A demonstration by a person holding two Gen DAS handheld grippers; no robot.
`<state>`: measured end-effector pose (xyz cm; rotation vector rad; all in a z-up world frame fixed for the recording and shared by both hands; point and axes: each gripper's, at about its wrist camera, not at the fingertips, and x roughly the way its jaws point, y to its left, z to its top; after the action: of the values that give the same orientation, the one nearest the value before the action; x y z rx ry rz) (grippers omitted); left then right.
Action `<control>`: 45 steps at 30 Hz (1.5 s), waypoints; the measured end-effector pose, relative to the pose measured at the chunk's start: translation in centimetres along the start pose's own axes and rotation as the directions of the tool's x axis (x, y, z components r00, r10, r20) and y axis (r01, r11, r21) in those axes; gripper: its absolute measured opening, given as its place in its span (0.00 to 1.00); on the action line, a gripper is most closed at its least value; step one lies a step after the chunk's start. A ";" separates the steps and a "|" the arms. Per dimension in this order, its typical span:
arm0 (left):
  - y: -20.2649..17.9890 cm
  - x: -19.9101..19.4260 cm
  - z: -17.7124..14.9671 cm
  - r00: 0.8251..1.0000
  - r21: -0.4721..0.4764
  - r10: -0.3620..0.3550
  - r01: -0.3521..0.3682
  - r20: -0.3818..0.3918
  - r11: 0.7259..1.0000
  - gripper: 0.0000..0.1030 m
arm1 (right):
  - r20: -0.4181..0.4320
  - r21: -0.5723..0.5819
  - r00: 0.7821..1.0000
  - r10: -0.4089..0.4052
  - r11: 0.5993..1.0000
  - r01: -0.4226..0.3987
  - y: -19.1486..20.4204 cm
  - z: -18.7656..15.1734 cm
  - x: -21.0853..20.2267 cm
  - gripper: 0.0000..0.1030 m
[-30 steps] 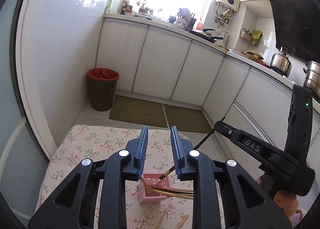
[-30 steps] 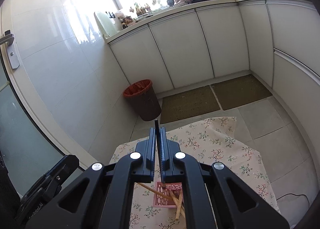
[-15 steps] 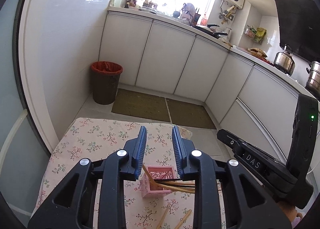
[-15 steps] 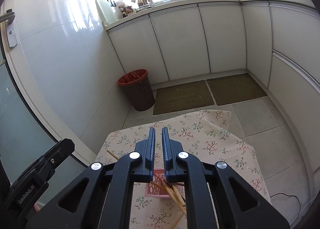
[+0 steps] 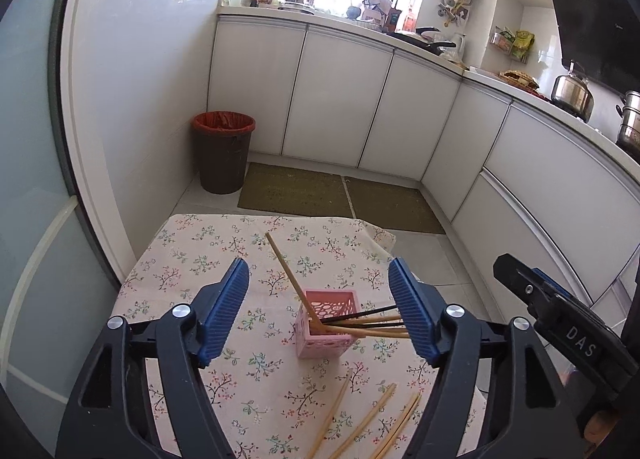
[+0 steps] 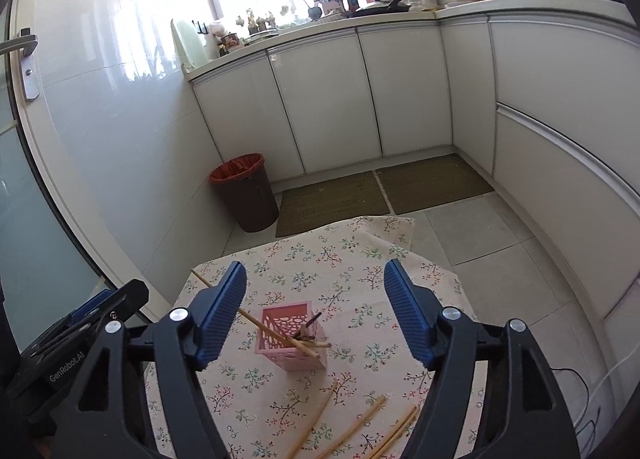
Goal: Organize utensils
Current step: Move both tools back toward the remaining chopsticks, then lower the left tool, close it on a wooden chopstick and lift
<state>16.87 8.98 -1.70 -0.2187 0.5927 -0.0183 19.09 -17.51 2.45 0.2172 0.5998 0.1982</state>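
Note:
A pink perforated holder [image 5: 326, 323] [image 6: 290, 339] stands on the flowered tablecloth [image 5: 200, 255] [image 6: 352, 259]. Several chopsticks lean in it; one wooden chopstick [image 5: 288, 275] [image 6: 256, 323] sticks out to the far left, a dark one [image 5: 360, 315] [image 6: 310, 323] to the right. Loose wooden chopsticks [image 5: 360, 419] [image 6: 352, 419] lie on the cloth in front of the holder. My left gripper [image 5: 318, 307] is open and empty, above and behind the holder. My right gripper [image 6: 314, 307] is open and empty, likewise above the holder. Each gripper's body shows at the edge of the other's view.
A brown bin with a red liner [image 5: 224, 151] [image 6: 246, 191] stands on the floor by the wall. White cabinets [image 5: 336, 99] [image 6: 320, 99] and floor mats [image 5: 340, 195] [image 6: 384, 191] lie beyond the table's far edge.
Both grippers opened wide. The right gripper let go of the dark chopstick, which now rests in the holder. Both grippers pulled back, so more of the table shows.

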 end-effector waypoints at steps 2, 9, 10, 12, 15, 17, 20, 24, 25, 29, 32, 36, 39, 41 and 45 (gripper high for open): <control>-0.2 -0.2 -0.4 1.000 0.008 0.004 -0.004 -0.012 1.000 0.78 | 0.009 0.008 1.000 -0.021 1.000 0.021 -0.5 -0.6 -0.6 0.87; -0.6 0.1 -2.3 0.997 0.039 0.021 -0.018 -0.069 0.999 0.93 | -0.047 0.070 0.997 -0.055 0.996 0.059 -3.8 -3.5 -1.7 0.93; -0.7 0.6 -2.5 0.995 0.045 0.020 -0.016 -0.095 0.999 0.93 | -0.062 0.081 0.996 -0.059 0.995 0.064 -4.4 -4.1 -1.8 0.93; -0.9 1.8 -3.4 0.987 0.059 0.013 -0.004 -0.162 0.998 0.93 | -0.101 0.098 0.993 -0.068 0.992 0.078 -5.7 -5.6 -1.9 0.93; -1.1 4.0 -5.3 0.964 0.087 0.034 -0.011 -0.265 0.996 0.93 | -0.176 0.118 0.981 -0.082 0.988 0.104 -7.8 -8.3 -1.8 0.93; -1.3 5.8 -6.8 0.940 0.108 0.050 -0.014 -0.337 0.994 0.93 | -0.232 0.132 0.969 -0.091 0.983 0.124 -9.3 -10.2 -1.4 0.93; -1.2 8.6 -8.9 0.895 0.113 0.069 -0.020 -0.441 0.993 0.93 | -0.303 0.186 0.948 -0.098 0.970 0.160 -11.9 -13.1 -0.7 0.93; -1.3 11.9 -12.0 0.835 0.132 0.097 -0.029 -0.542 0.991 0.93 | -0.419 0.275 0.905 -0.073 0.940 0.203 -15.3 -15.9 0.9 0.93; -1.3 12.5 -12.8 0.823 0.140 0.109 -0.036 -0.557 0.990 0.93 | -0.440 0.312 0.897 -0.044 0.929 0.199 -16.0 -16.3 1.2 0.93; -3.2 14.4 -14.8 0.810 0.193 0.132 -0.023 -0.571 0.981 0.92 | -0.471 0.422 0.882 0.014 0.881 0.211 -18.1 -17.3 1.6 0.93; -4.9 15.0 -15.7 0.833 0.258 0.159 -0.020 -0.530 0.966 0.89 | -0.489 0.478 0.871 0.050 0.850 0.220 -19.2 -17.9 2.1 0.93; -5.5 16.8 -16.7 0.828 0.284 0.192 -0.042 -0.526 0.958 0.63 | -0.510 0.517 0.857 0.072 0.822 0.239 -20.3 -18.5 2.3 0.93; -4.6 18.8 -17.6 0.795 0.244 0.186 -0.049 -0.578 0.968 0.42 | -0.514 0.520 0.854 0.076 0.820 0.240 -20.4 -18.6 2.4 0.93; -4.3 19.1 -17.6 0.810 0.253 0.191 -0.055 -0.554 0.966 0.34 | -0.513 0.507 0.855 0.078 0.831 0.228 -19.9 -18.4 2.6 0.93; -4.4 18.6 -17.8 0.819 0.285 0.181 -0.023 -0.544 0.958 0.06 | -0.508 0.461 0.858 0.076 0.865 0.196 -18.0 -17.1 3.8 0.93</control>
<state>22.58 -0.33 -25.44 0.0934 1.1917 -0.0591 14.49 -31.36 -17.97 0.6645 1.1946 0.0266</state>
